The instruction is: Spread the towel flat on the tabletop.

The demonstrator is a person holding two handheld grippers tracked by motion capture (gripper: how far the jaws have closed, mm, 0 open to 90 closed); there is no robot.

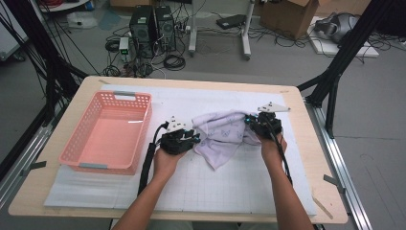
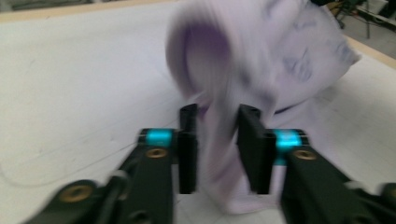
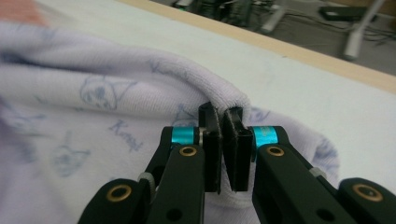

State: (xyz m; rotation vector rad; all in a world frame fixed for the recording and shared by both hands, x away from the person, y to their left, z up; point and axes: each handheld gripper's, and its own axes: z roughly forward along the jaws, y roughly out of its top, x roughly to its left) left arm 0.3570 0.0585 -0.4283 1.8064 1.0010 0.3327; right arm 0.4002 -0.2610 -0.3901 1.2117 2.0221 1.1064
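1. Surface (image 1: 306, 158): round-cornered wooden top under a white gridded mat; its near edge is cut off by the frame.
2. Pink basket (image 1: 139, 139): perforated plastic, left of the mat's middle, well apart from the cloth.
3. Cloth (image 1: 222, 134): soft pale lilac with a faint blue print, bunched mid-mat between both tools; blurred in the left gripper view.
4. Right tool (image 3: 223, 140): narrow, pinching a cloth fold.
5. Left tool (image 2: 217, 140): jaws part-open, cloth hanging between them, pads not pressing.

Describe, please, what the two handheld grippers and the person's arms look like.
Both the left gripper and the right gripper are black, with flat black jaws, cyan bands and brass-coloured screws. Each carries a grey three-cornered plate and trails a black cable. The forearms are bare, without sleeves.
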